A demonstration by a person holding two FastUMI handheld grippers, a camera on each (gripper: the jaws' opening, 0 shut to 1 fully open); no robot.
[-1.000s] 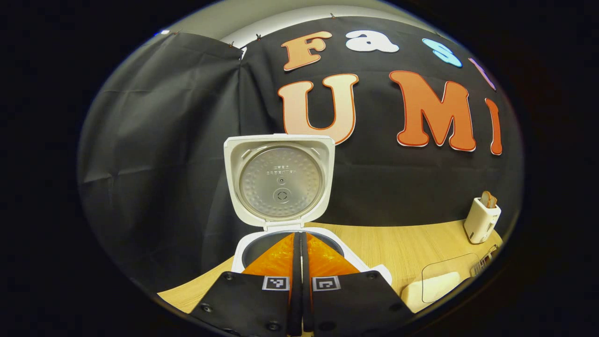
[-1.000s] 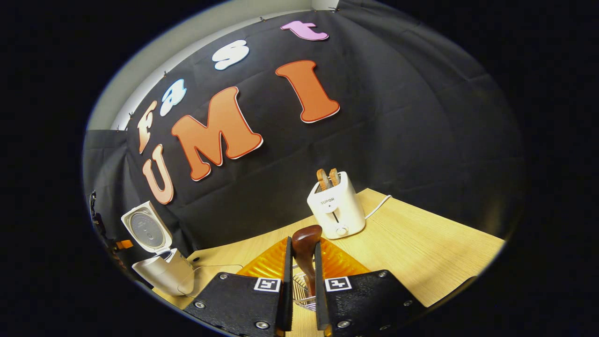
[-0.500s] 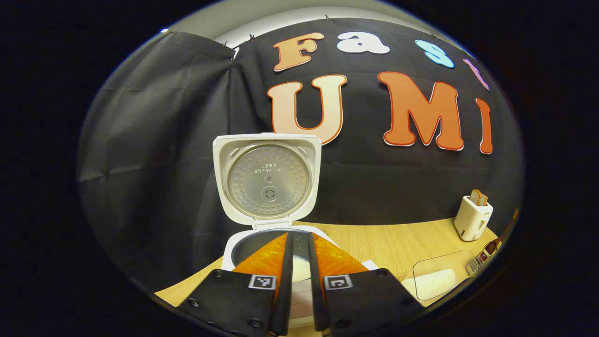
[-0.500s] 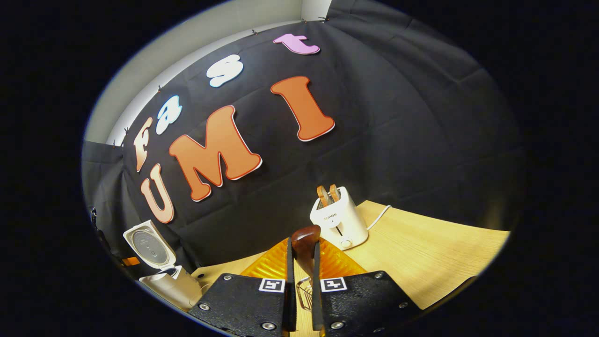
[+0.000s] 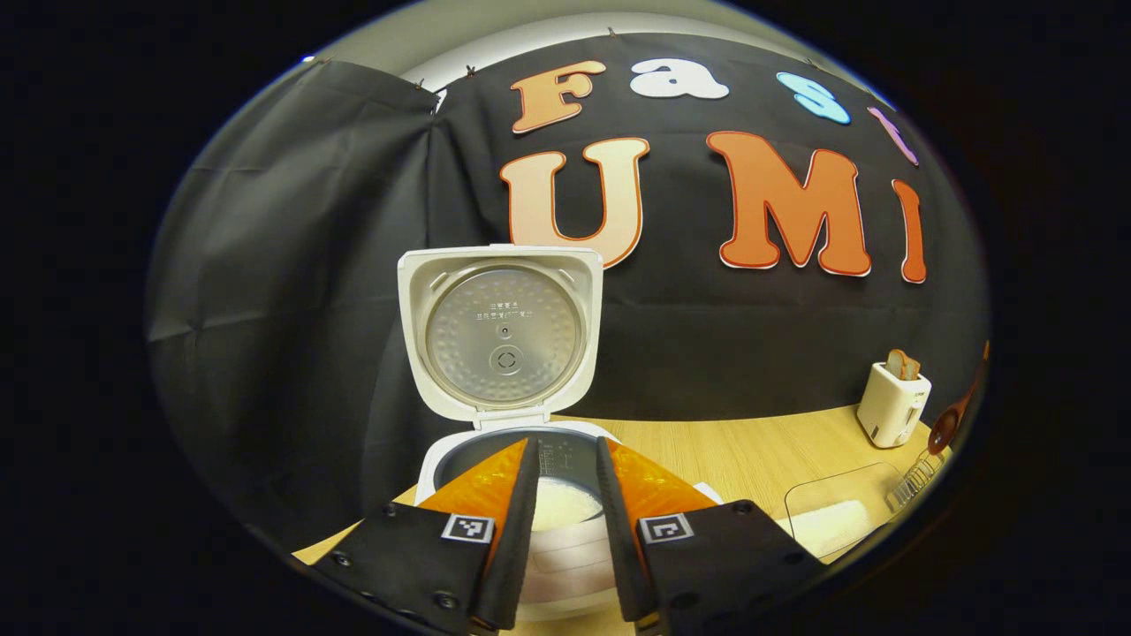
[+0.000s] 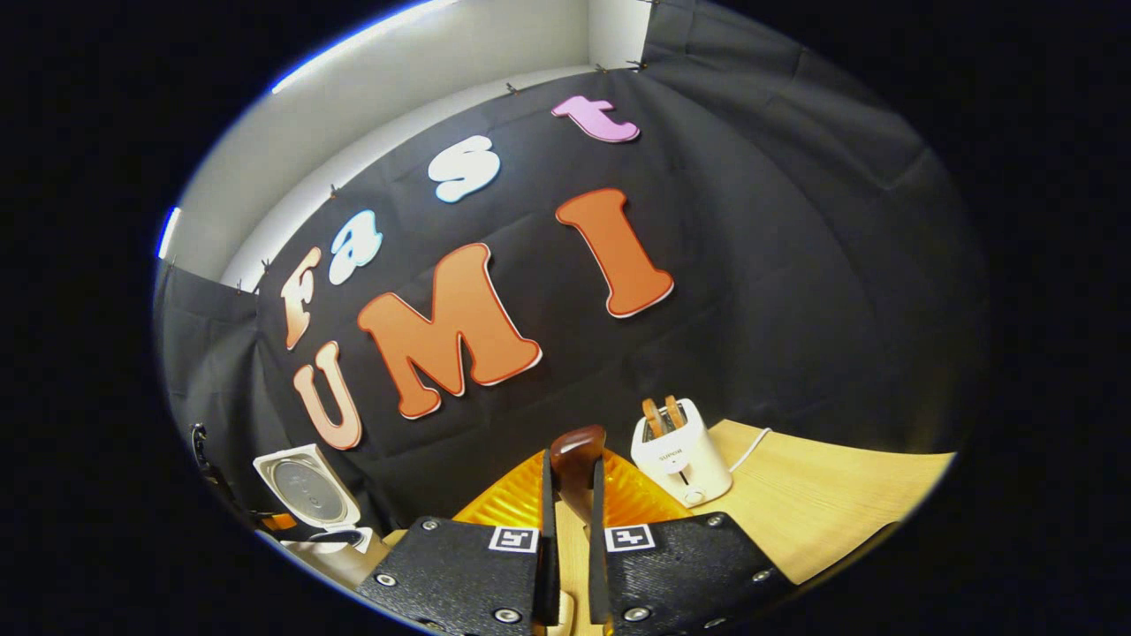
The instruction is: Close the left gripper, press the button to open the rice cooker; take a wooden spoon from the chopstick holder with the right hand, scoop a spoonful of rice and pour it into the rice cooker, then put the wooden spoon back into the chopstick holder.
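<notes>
The white rice cooker (image 5: pixel 477 459) stands with its lid (image 5: pixel 499 331) swung up, and white rice lies in its pot (image 5: pixel 565 505). My left gripper (image 5: pixel 565 452) hovers just in front of the pot, open, with nothing between its fingers. My right gripper (image 6: pixel 571 495) is shut on the handle of the dark wooden spoon (image 6: pixel 577 446), whose bowl points up. In the left gripper view the wooden spoon (image 5: pixel 947 426) hangs above the wire chopstick holder (image 5: pixel 917 477) at the far right. The open rice cooker (image 6: pixel 309 495) sits far off at the lower left of the right gripper view.
A clear tray with white rice (image 5: pixel 831 521) lies on the wooden table (image 5: pixel 751 459) between cooker and holder. A white toaster (image 6: pixel 682 452) with two slices of bread stands behind, its cord trailing right; the toaster (image 5: pixel 892 402) is also at the right.
My left gripper went from shut to open and drew back slightly. My right gripper lifted the spoon up; the wire holder dropped out of the right gripper view.
</notes>
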